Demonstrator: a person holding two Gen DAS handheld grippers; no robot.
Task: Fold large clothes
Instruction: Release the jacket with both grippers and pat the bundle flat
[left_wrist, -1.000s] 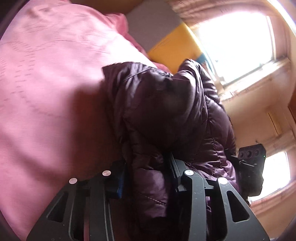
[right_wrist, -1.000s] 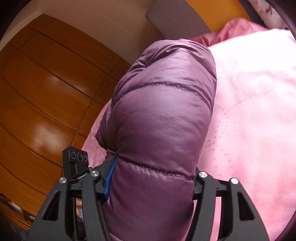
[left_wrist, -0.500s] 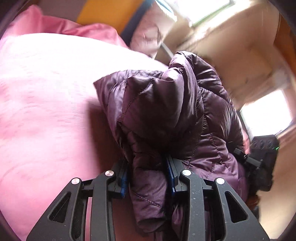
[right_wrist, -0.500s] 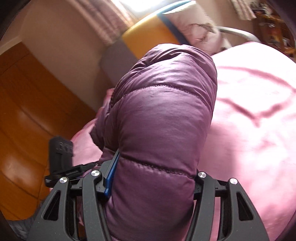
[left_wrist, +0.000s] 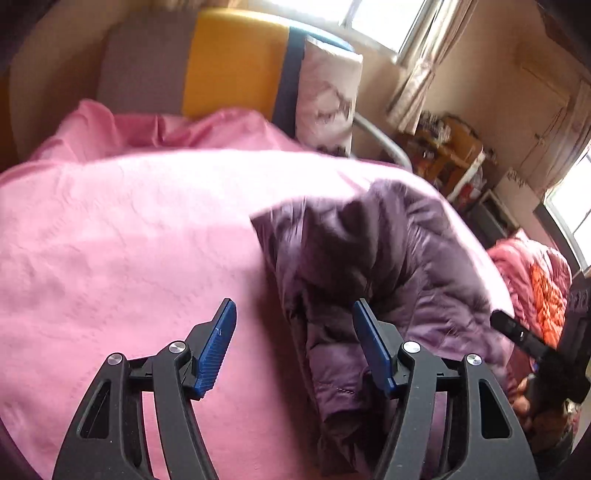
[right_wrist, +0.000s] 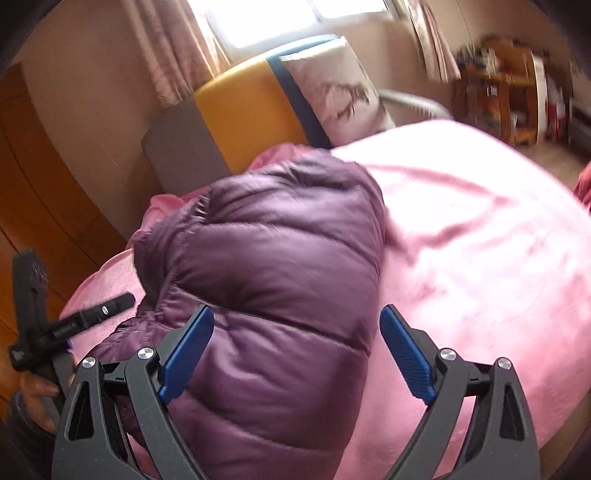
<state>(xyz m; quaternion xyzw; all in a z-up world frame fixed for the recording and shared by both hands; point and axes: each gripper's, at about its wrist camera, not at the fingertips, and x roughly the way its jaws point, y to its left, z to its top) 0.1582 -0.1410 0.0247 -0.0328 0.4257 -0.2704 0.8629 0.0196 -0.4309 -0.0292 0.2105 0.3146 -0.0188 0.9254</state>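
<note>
A purple quilted puffer jacket (left_wrist: 373, 266) lies bunched on the pink bed cover (left_wrist: 122, 236). In the left wrist view my left gripper (left_wrist: 293, 314) is open, its blue pads spread; the jacket's near edge lies between the pads and against the right pad (left_wrist: 373, 354). In the right wrist view the jacket (right_wrist: 280, 266) bulges up in front of my right gripper (right_wrist: 297, 325), which is open with pads wide apart. The jacket touches its left pad (right_wrist: 188, 347). The right pad (right_wrist: 406, 350) stands over the pink cover (right_wrist: 480, 236).
A grey, yellow and blue headboard (left_wrist: 229, 62) and a patterned pillow (left_wrist: 325, 96) stand at the bed's far end. A pink and orange quilt (left_wrist: 535, 280) lies at the right. Wooden shelves (right_wrist: 506, 85) stand beyond the bed. The other gripper's handle (right_wrist: 48, 332) shows at left.
Both grippers were shut on the jacket and holding it up. Both have opened, and the jacket now lies bunched on the bed. The views have swung toward the headboard.
</note>
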